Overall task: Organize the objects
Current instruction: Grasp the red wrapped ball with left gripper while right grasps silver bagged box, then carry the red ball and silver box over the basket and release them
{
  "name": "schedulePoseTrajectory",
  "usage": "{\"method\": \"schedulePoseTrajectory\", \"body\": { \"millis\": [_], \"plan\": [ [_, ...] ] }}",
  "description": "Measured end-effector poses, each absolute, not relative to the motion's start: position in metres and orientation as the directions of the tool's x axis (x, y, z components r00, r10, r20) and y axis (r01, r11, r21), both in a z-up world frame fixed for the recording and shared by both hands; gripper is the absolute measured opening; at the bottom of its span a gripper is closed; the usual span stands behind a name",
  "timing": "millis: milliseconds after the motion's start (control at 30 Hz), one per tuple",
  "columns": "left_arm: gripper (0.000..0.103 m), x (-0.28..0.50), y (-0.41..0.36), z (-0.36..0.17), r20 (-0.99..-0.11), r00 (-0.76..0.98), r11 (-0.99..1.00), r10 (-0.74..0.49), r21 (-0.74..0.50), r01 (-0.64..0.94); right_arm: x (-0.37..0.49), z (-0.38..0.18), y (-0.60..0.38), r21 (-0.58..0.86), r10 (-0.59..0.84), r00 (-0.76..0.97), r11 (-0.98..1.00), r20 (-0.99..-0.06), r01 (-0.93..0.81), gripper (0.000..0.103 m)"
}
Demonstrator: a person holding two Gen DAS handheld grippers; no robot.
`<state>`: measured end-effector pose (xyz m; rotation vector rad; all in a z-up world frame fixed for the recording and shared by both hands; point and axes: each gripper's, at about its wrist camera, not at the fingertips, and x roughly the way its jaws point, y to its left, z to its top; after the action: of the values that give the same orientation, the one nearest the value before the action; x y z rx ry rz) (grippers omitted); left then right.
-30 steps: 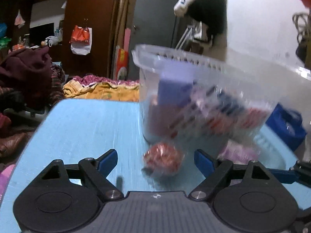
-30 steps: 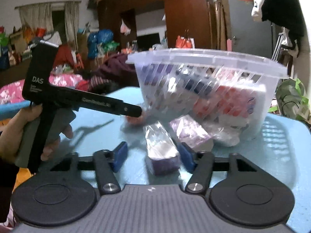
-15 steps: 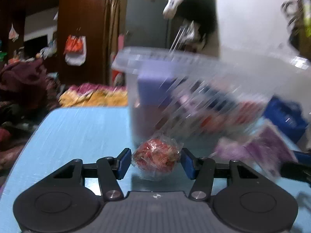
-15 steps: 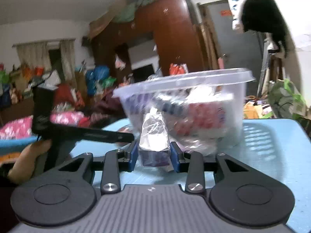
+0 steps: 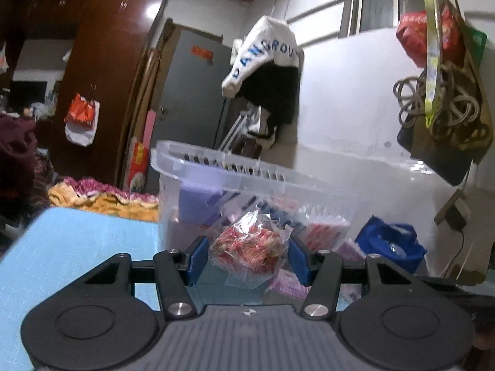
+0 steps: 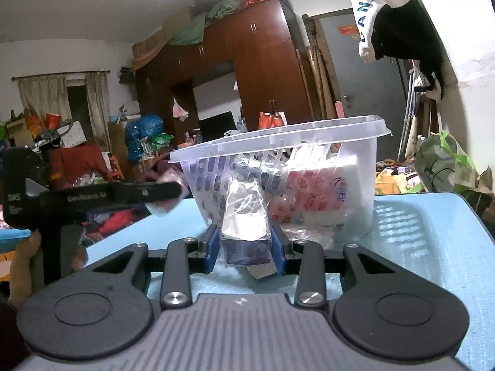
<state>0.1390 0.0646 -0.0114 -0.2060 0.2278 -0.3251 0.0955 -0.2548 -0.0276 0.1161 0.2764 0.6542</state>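
My left gripper (image 5: 247, 258) has its jaws clamped on the red packet (image 5: 249, 249), now lifted off the worktop (image 5: 71, 247); my right gripper's (image 6: 246, 252) jaws stay clamped on the purple packet (image 6: 246, 232), raised before the basket (image 6: 355, 179).

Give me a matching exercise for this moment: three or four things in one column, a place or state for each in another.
Things:
1. red packet
2. purple packet
3. clear basket
4. white bag

Places or states:
A. stands on the blue table
B. hangs high by the wall
C. clamped in the right gripper
D. clamped in the left gripper

Pairs: 1-D, 2-C, 3-A, 4-B
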Motion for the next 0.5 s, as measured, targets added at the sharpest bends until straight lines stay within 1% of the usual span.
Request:
{"method": "schedulePoseTrajectory", "body": {
  "millis": [200, 500],
  "plan": [
    [0.059, 0.147, 0.0723, -0.0132, -0.196, 0.897, 0.896, -0.395, -0.299, 0.329, 0.0968, -0.0273, -0.2543, 0.205, 0.617, 0.757, 0.787, -0.214, -0.582, 0.039],
    [0.06, 0.1438, 0.0726, -0.0145, -0.182, 0.891, 0.886, -0.415, -0.302, 0.351, 0.0973, -0.0279, -0.2555, 0.205, 0.617, 0.759, 0.786, -0.208, -0.583, 0.039]
  ]
}}
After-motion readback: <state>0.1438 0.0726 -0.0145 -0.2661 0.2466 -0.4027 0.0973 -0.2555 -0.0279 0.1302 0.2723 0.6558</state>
